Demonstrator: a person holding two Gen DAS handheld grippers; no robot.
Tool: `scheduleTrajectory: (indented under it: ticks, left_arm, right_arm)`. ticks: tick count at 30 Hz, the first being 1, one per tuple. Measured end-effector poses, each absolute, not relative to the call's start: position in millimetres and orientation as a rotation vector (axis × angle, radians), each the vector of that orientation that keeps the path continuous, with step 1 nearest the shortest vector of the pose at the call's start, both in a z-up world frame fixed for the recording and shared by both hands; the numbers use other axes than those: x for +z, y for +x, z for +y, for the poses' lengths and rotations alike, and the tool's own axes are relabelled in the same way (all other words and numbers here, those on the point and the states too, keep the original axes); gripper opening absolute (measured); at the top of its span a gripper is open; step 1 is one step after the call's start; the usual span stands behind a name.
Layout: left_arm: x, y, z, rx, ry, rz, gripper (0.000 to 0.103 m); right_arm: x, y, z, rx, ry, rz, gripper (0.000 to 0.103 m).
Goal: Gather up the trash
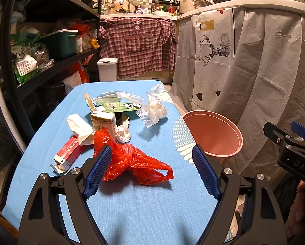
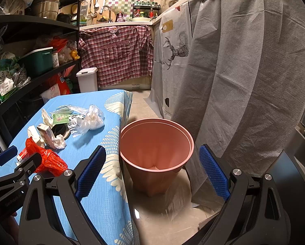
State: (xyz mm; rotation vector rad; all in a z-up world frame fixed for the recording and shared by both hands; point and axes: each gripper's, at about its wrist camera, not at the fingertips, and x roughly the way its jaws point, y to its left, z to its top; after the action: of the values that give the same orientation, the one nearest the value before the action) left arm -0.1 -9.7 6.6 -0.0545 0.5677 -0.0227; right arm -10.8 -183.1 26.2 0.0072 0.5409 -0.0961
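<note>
Right now your left tool [image 1: 151, 171] is spread wide and holds nothing. The red plastic bag [image 1: 132, 159] lies on the blue tabletop [image 1: 152, 210] right between its two blue pads [image 1: 99, 171]. So you look set to pick up the first piece of trash. To grab it, push the left tool down and a bit forward, then squeeze on the thick bunched middle of the bag, not the thin loop handle.

Just behind the bag sit more trash bits: a small milk carton [image 1: 103, 121], a crumpled tissue [image 1: 123, 133], a red and white box [image 1: 67, 155] and a clear plastic bag [image 1: 153, 110].

Your right tool [image 2: 152, 171] is wide apart too, and empty. It points at the pink bin [image 2: 155, 149], which stands on the floor beside the tabletop. The bin looks empty, so all the trash waits to go in.
</note>
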Motion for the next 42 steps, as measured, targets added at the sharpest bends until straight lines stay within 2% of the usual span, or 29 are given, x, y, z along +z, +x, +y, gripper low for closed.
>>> scheduleTrajectory:
  ticks: [14, 22, 24, 30, 42]
  left_arm:
    - [7.0, 0.7, -9.3, -0.022, -0.066, 0.575, 0.078]
    - [9.6, -1.6, -11.9, -0.029, -0.071, 0.569, 0.078]
    - [6.8, -0.1, -8.8, -0.032, -0.085, 0.583, 0.070]
    - [1.4, 2.1, 8.4, -0.015, -0.114, 0.602, 0.058]
    - [-10.2, 19.3, 76.5, 0.170, -0.199, 0.607, 0.057]
  right_arm:
    - [26.0, -10.8, -183.0, -0.097, 0.008, 0.542, 0.090]
    - [26.0, -7.8, -182.8, -0.088, 0.007, 0.549, 0.080]
    - [25.8, -7.0, -182.0, -0.084, 0.009, 0.544, 0.077]
    - [21.4, -1.7, -176.1, -0.012, 0.038, 0.549, 0.065]
    - [9.0, 27.6, -127.4, 0.216, 0.036, 0.551, 0.065]
